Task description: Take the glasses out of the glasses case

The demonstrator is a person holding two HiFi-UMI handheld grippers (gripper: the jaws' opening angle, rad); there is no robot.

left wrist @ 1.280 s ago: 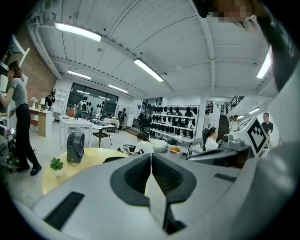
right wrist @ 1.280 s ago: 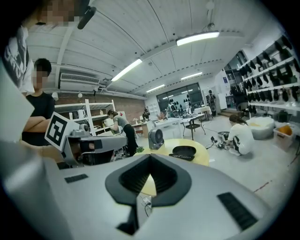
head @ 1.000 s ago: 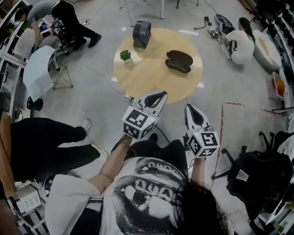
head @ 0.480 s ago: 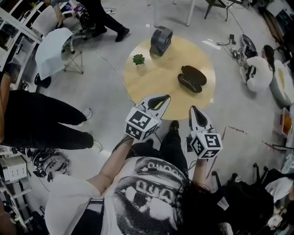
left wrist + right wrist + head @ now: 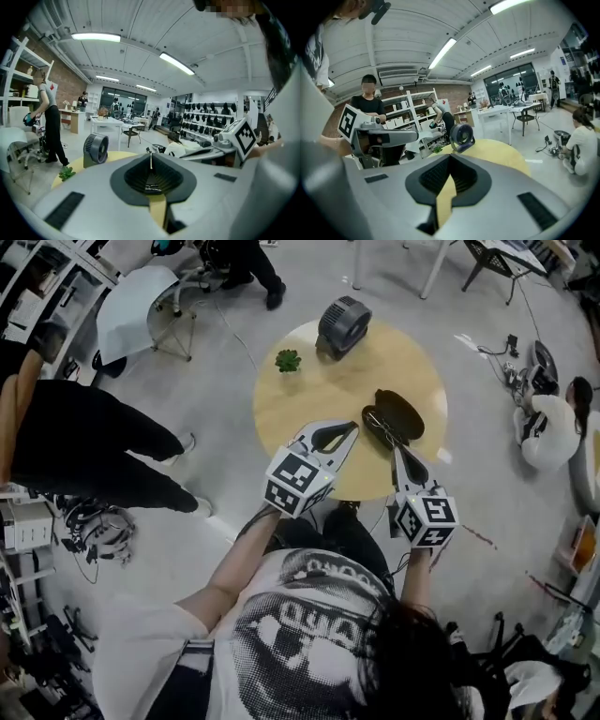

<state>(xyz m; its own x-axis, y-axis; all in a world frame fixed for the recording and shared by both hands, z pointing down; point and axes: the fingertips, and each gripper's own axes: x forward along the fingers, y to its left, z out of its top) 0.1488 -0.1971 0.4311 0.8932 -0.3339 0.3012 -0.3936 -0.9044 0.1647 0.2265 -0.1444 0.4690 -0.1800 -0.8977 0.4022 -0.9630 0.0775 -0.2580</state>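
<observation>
glasses case [image 5: 399, 414], left gripper [image 5: 351, 428], right gripper [image 5: 397, 450] (closed)

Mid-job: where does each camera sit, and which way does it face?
Head view: head-mounted, steeply down on round wooden table, open black glasses case; shows torso, arms, left gripper, right gripper.
Left gripper view: on that gripper, along shut jaws across table; hair top right.
Right gripper view: likewise; left gripper at left.
Both show grey round fan.
</observation>
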